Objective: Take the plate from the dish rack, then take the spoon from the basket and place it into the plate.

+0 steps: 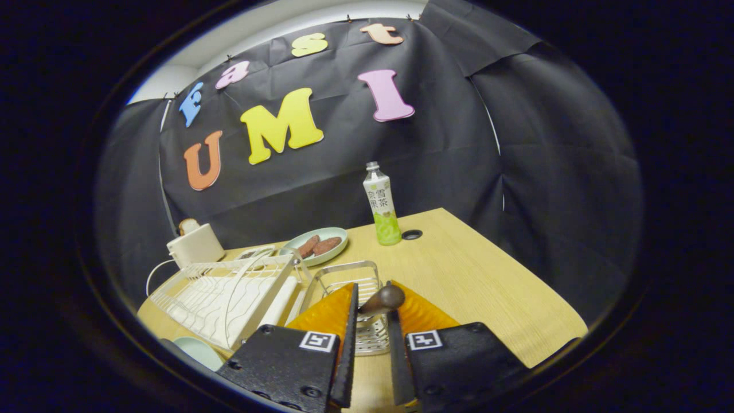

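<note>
Tongs [371, 310] clamped on smooth dark rounded spoon [383, 299] above wire basket [350, 275].

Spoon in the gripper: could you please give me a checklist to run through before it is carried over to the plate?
1. Gripper closed on spoon, both fingers touching it: ok.
2. Spoon lifted free of the basket: cannot tell; its lower end is hidden.
3. Plate out of the dish rack, lying on the table in front of it: ok.
4. Plate bare and ready: cannot tell; just an edge shows.
5. Bottle well beyond the fingers, out of the way: ok.
</note>
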Tool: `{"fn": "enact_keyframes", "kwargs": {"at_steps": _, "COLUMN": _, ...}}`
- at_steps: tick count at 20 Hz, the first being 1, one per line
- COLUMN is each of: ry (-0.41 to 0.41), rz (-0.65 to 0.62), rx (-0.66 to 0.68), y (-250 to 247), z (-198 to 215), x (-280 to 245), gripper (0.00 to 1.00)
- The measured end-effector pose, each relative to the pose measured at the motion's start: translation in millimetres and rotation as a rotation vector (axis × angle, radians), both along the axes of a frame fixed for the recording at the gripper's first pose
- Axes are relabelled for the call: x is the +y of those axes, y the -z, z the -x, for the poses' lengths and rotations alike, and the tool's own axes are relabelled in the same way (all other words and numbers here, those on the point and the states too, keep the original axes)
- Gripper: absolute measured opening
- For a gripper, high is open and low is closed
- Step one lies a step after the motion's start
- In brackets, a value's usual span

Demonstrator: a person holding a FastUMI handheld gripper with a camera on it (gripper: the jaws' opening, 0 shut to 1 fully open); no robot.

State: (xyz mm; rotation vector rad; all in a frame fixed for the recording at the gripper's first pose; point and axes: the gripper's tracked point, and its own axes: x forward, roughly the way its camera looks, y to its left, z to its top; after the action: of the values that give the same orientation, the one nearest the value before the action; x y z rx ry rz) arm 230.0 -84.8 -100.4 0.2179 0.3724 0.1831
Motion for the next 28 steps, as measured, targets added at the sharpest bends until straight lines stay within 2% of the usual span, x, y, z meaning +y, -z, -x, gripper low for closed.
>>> {"fn": "enact_keyframes", "kwargs": {"at_steps": 4, "ry": 0.012, "rz": -0.001, "rx": 0.008, "y": -1.7, "z": -1.5, "x": -0.8, "gripper": 0.21}}
{"fn": "enact_keyframes", "kwargs": {"at_steps": 10, "ry": 0.020, "rz": -0.017, "rx": 0.014, "y": -6.7, "z": -1.0, "x": -1.8, "gripper": 0.14}}
{"fn": "enact_keyframes", "kwargs": {"at_steps": 20, "ry": 0.027, "rz": 0.014, "rx": -0.051, "y": -27.8, "z": 1.8, "x": -5.9, "gripper": 0.14}}
{"fn": "enact_keyframes", "kwargs": {"at_steps": 22, "ry": 0.018, "rz": 0.007, "rx": -0.064, "y": -37.0, "z": 4.9, "x": -2.7, "gripper": 0.11}}
{"fn": "enact_keyframes", "kwargs": {"at_steps": 28, "ry": 0.000, "rz": 0.037, "rx": -0.172, "y": -92.2, "z": 23.1, "x": 9.6, "gripper": 0.08}}
